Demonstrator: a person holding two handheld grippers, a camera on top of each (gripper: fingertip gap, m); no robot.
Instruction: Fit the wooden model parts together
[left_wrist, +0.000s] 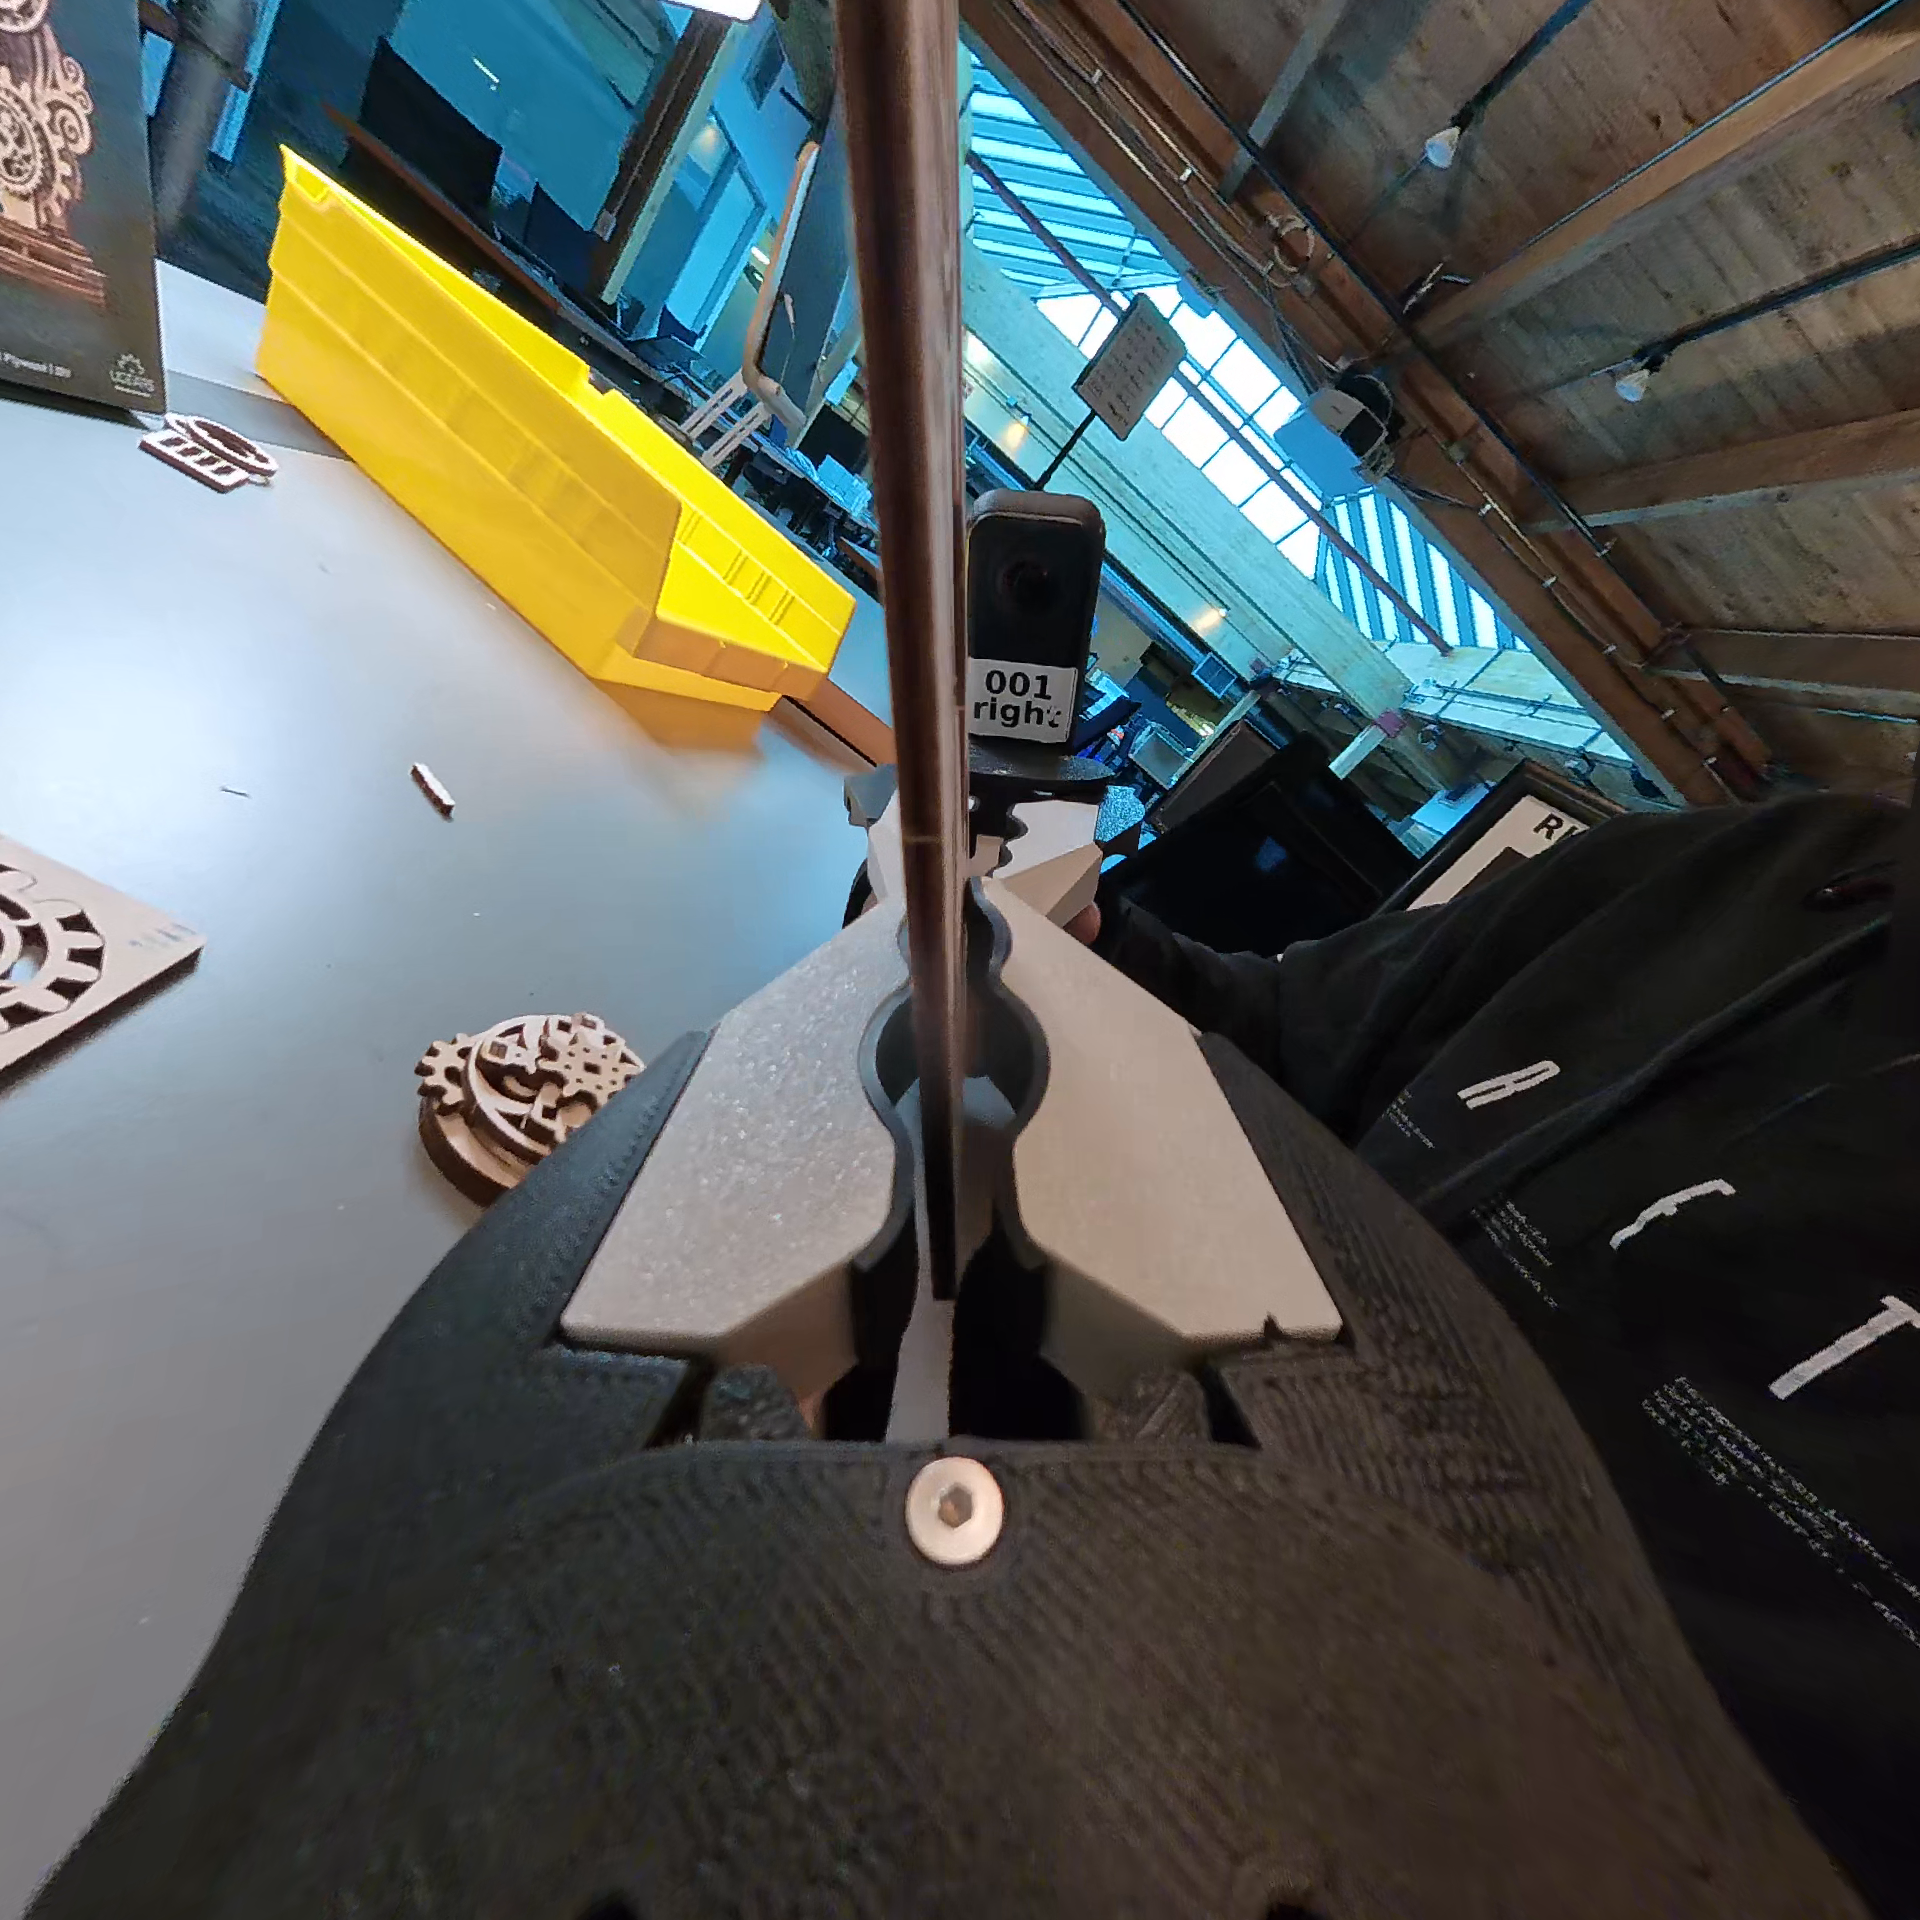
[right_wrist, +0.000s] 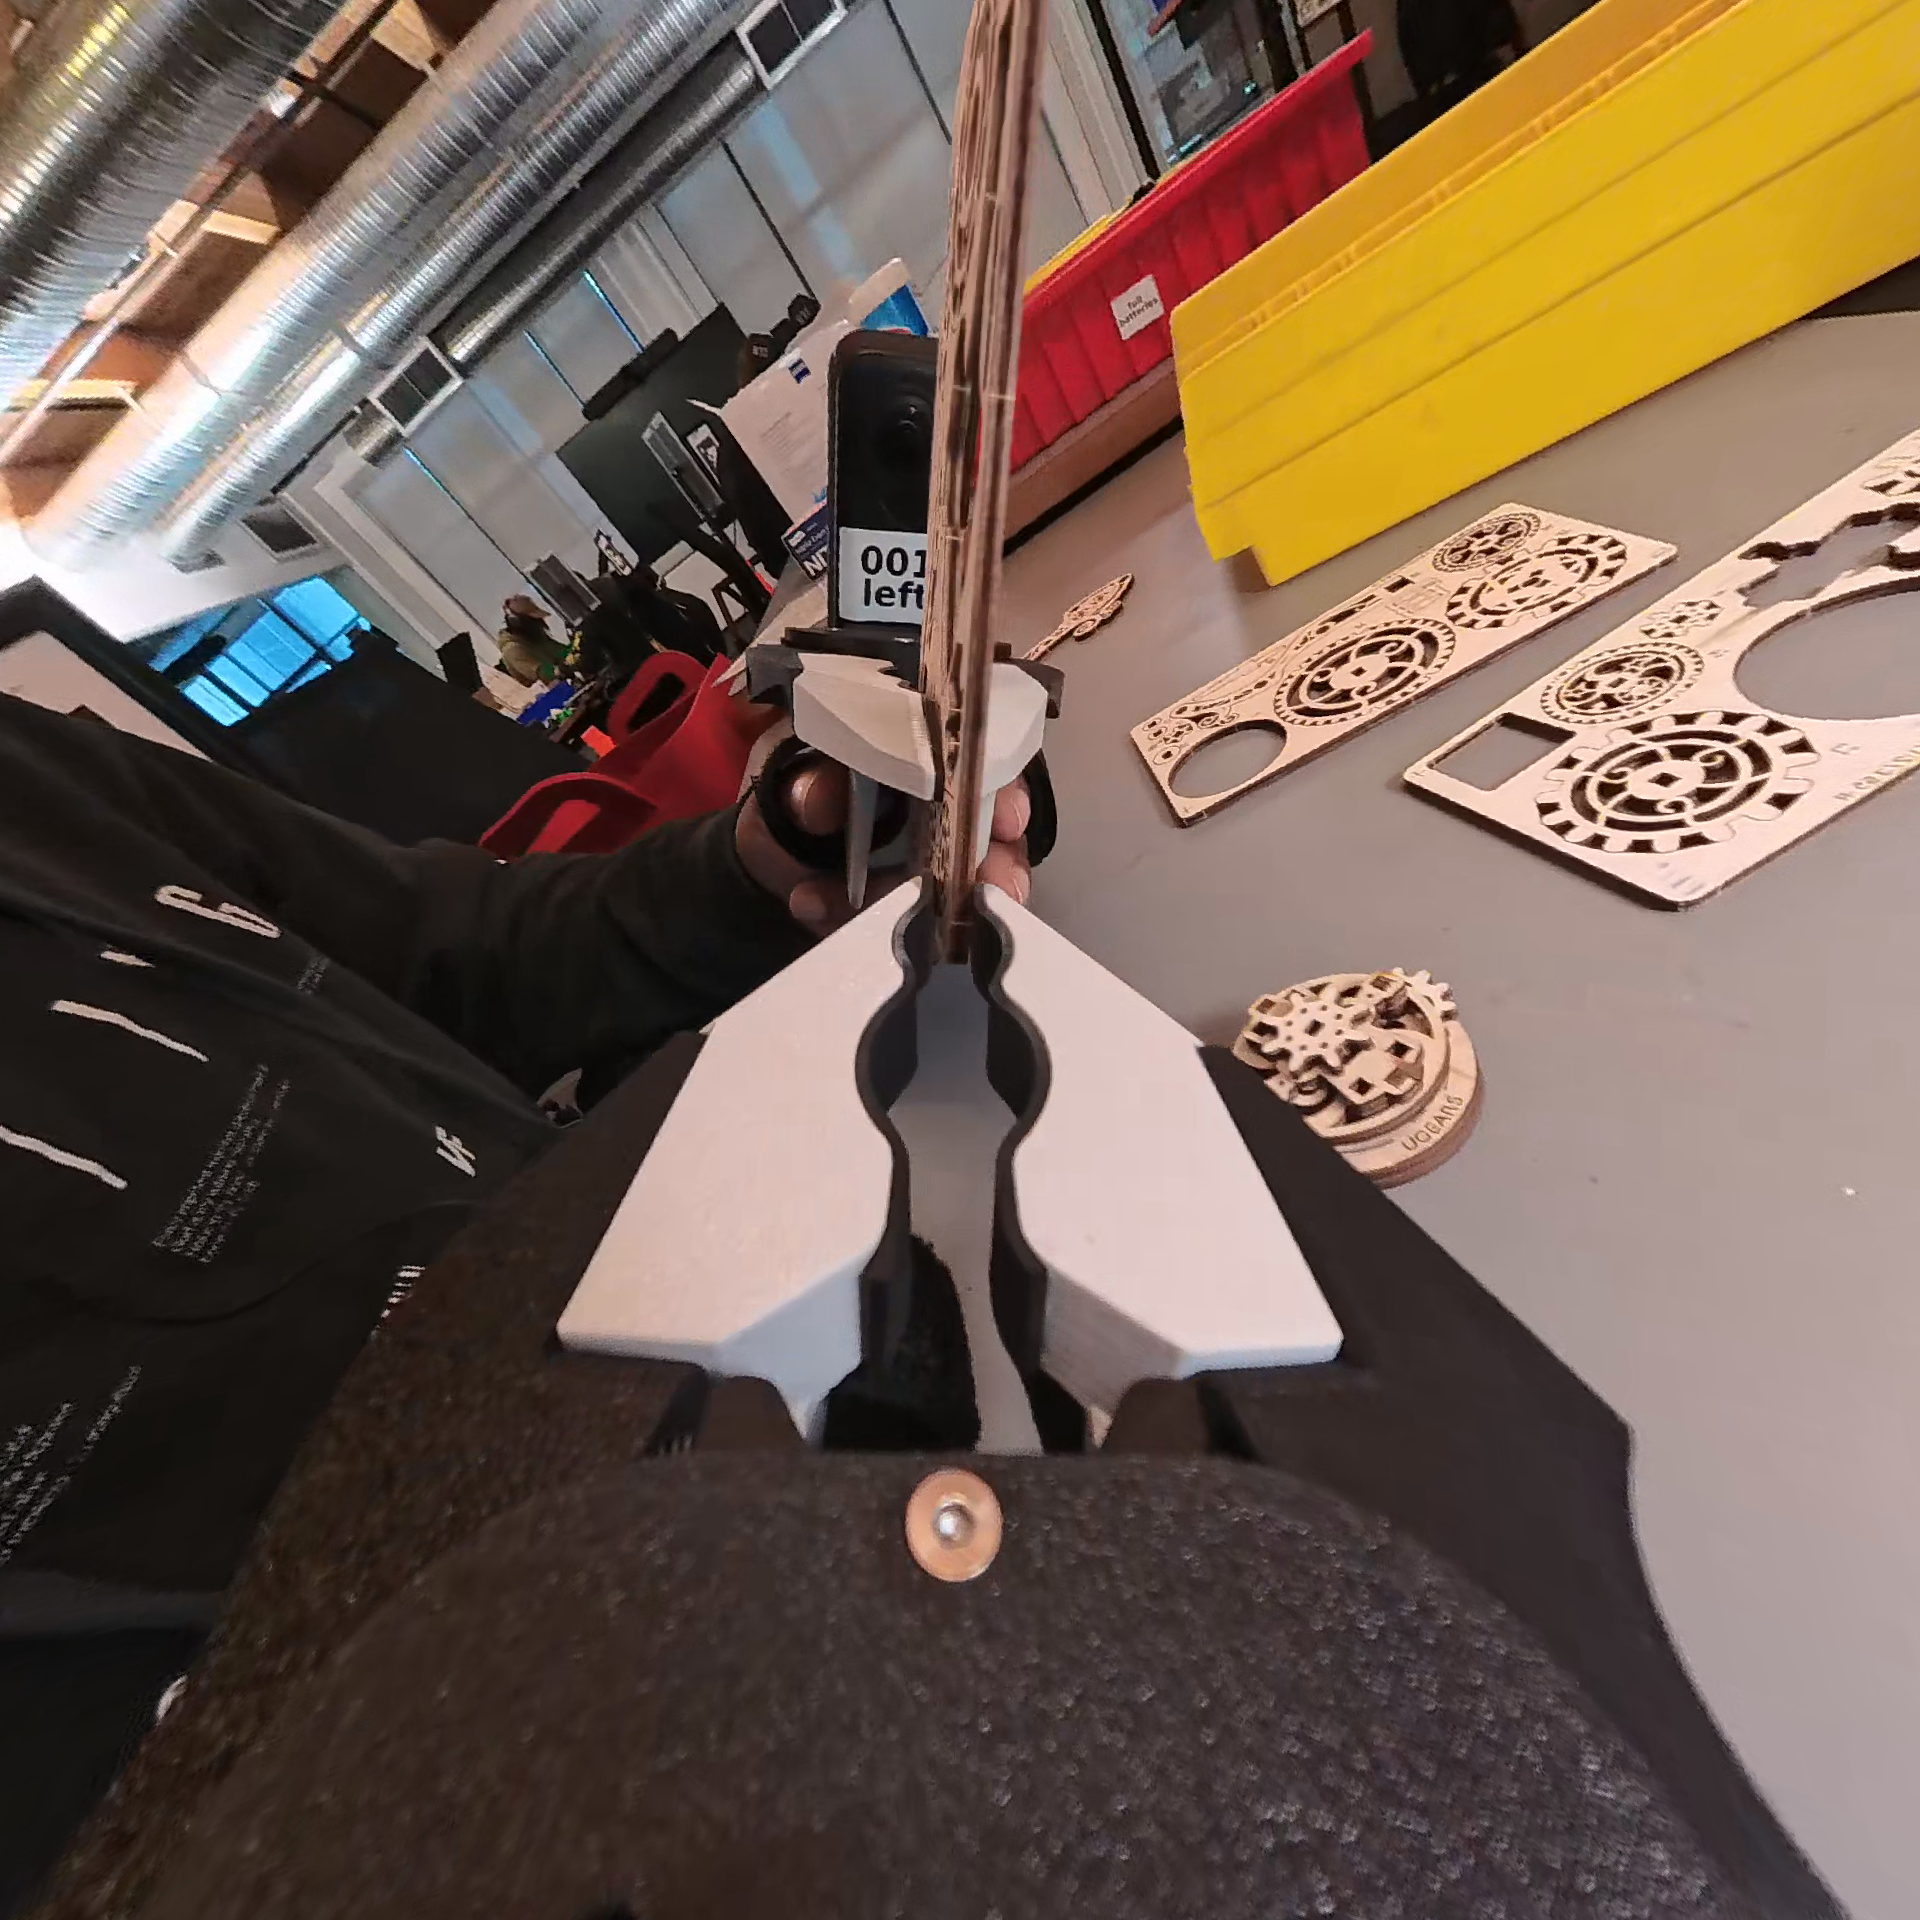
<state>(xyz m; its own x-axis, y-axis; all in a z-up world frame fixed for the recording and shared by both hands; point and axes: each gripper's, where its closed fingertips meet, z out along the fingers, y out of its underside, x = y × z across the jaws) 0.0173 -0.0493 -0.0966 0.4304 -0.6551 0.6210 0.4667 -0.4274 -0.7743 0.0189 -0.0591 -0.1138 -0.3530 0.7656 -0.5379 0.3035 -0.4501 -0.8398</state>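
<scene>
A thin wooden parts sheet (left_wrist: 909, 468) stands on edge between both grippers and rises out of the top of both views. My left gripper (left_wrist: 940, 925) is shut on it, with the sheet reaching deep between the fingers. My right gripper (right_wrist: 954, 920) is shut on the sheet's (right_wrist: 982, 416) lower edge at the fingertips. Each gripper faces the other across the sheet: the right gripper (left_wrist: 997, 862) shows in the left wrist view, the left gripper (right_wrist: 925, 753) in the right wrist view. A round wooden gear assembly (right_wrist: 1361, 1070) lies flat on the grey table (right_wrist: 1558, 1455); it also shows in the left wrist view (left_wrist: 520, 1101).
Two flat wooden sheets with cut-outs (right_wrist: 1392, 665) (right_wrist: 1683, 769) lie at the right. A yellow bin (right_wrist: 1558, 312) and a red bin (right_wrist: 1195, 270) stand behind. A key-shaped piece (right_wrist: 1086, 613), a small wooden stick (left_wrist: 432, 788), a small part (left_wrist: 208, 449) and a dark box (left_wrist: 73, 208) are on the table. The person's black sleeve (right_wrist: 520, 914) is close by. The grippers are tip to tip, or close to it.
</scene>
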